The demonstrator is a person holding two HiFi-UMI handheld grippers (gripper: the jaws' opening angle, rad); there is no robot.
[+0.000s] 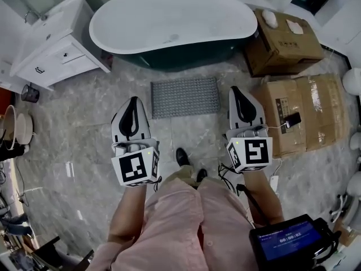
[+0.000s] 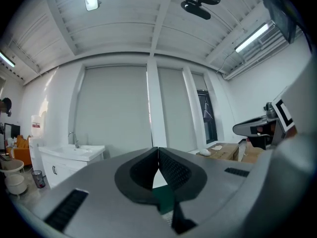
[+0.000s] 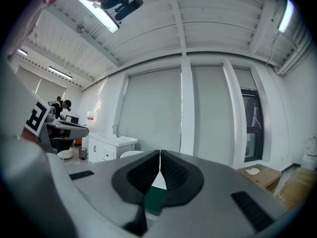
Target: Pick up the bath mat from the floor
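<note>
A grey stone-look floor (image 1: 84, 126) fills the bathroom. The mat (image 1: 185, 96), a grey ribbed rectangle, lies flat on it just in front of the tub (image 1: 172, 24), and nothing touches it. In the head view the left tool (image 1: 133, 100) shows beside the mat's near left corner and the right tool (image 1: 237, 90) beside its right edge, but both are held level, well above the floor. Each is clenched on nothing, its tips meeting with only the far wall showing past them. The person's shoe (image 1: 181, 157) stands just short of the mat. Cardboard boxes (image 1: 299, 117) sit to the right and a white vanity (image 1: 56, 47) to the left.

This looks like the approach, with the reach not yet begun. The next move calls for bending down, tipping both tools toward the floor and opening them. One jaw then has to work under the near edge, since the mat lies so flat, before closing on it.
</note>
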